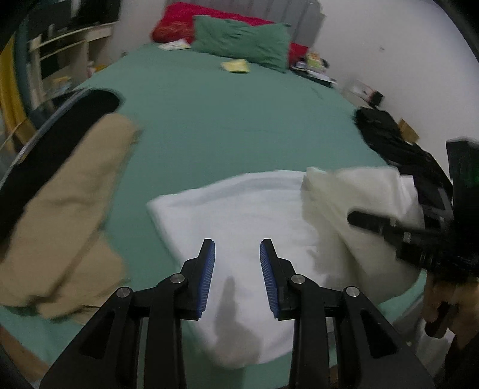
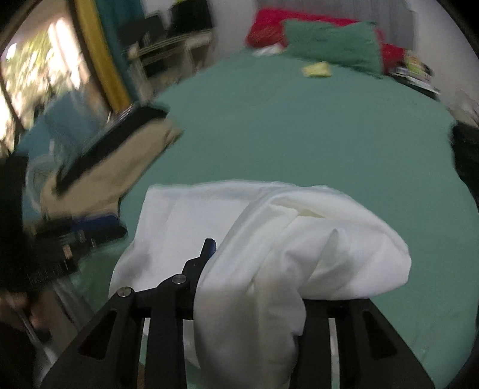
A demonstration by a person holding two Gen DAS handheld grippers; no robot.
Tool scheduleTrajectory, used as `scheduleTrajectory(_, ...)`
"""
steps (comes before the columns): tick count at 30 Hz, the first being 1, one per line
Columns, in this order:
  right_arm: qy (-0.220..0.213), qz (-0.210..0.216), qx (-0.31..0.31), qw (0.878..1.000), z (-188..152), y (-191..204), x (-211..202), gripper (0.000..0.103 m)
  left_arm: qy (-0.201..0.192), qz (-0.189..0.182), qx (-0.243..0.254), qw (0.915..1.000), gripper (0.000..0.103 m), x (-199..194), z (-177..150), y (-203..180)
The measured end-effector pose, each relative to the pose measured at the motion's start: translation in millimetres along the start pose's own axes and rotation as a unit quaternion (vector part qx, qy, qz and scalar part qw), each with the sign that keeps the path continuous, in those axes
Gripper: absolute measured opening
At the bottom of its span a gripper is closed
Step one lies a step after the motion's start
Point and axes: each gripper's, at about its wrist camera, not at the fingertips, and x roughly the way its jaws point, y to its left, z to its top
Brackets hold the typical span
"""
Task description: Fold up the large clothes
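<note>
A white garment [image 1: 239, 215] lies partly folded on the green bed [image 1: 224, 119] near its front edge. My left gripper [image 1: 237, 254] is open and empty, hovering just above the white garment. My right gripper [image 2: 239, 257] is shut on a bunched fold of the white garment [image 2: 284, 245], which drapes over its fingers and hides the right one. The right gripper also shows in the left wrist view [image 1: 389, 227], lifting the cloth's right side.
A tan garment [image 1: 66, 224] with a black piece [image 1: 54, 149] lies at the bed's left edge. A black garment [image 1: 398, 143] lies at the right edge. A green pillow [image 1: 242, 42], red pillows [image 1: 179, 21] and a yellow item [image 1: 236, 65] sit at the far end.
</note>
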Motion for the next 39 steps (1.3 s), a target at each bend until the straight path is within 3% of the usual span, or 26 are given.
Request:
scheduleTrajectory(3,0.037,-0.008,-0.062,0.997,3.4,41.5,26.4,0.04,-0.008,0.02,-0.053,0.9983,0.033,-9.2,-2.2,45.5)
scheduleTrajectory(6,0.055,0.022,-0.111,0.992,3.0,77.0,40.2,0.052,-0.008,0.015,-0.121,0.9925,0.033,-13.4,-4.0,81.2)
scheduleTrajectory(8,0.058,0.052,-0.161,0.984,0.1,103.2,44.0,0.072,-0.012,0.008,-0.129,0.9916,0.033,-16.5,-2.4,88.9)
scheduleTrajectory(10,0.064,0.091,-0.214,0.97,-7.7,130.9,49.4,0.08,-0.019,0.004,-0.134,0.9908,0.033,-18.4,-2.3,92.7)
scheduleTrajectory(13,0.067,0.122,-0.233,0.963,-13.8,143.9,52.5,0.08,-0.015,-0.003,-0.14,0.99,0.034,-13.6,-2.6,93.4)
scheduleTrajectory(16,0.061,0.133,-0.223,0.964,-16.8,136.7,44.1,0.08,-0.004,-0.011,-0.138,0.9903,0.037,-7.6,-2.3,92.3)
scheduleTrajectory(21,0.025,0.121,-0.163,0.979,-18.0,81.9,0.7,0.08,0.006,-0.046,-0.102,0.9937,0.046,7.1,-1.5,59.0)
scheduleTrajectory(25,-0.004,0.075,-0.06,0.995,-24.6,0.6,-30.2,0.08,0.032,-0.058,-0.065,0.9957,0.05,26.5,-4.4,27.7)
scheduleTrajectory(27,-0.008,0.048,-0.019,0.999,-31.7,-33.0,-34.6,0.08,0.056,-0.047,-0.046,0.9962,0.051,40.3,-7.1,17.4)
scheduleTrajectory(30,0.002,0.003,0.07,0.998,-50.8,-90.5,-29.8,0.08,0.1,0.009,-0.011,0.9949,0.049,61.2,-16.1,-0.7)
scheduleTrajectory(32,0.006,0.01,0.136,0.991,-68.1,-123.2,-20.9,0.08,0.096,0.01,0.015,0.9952,0.007,60.8,-21.3,-11.8)
scheduleTrajectory(35,-0.006,0.071,0.199,0.978,-82.5,-138.9,-9.0,0.08,0.073,0.028,0.013,0.9969,0.004,47.7,-30.7,-15.3)
scheduleTrajectory(39,-0.01,0.126,0.223,0.967,-96.0,-134.3,1.6,0.08,0.04,0.055,-0.023,0.9974,0.004,23.2,-40.8,-4.6)
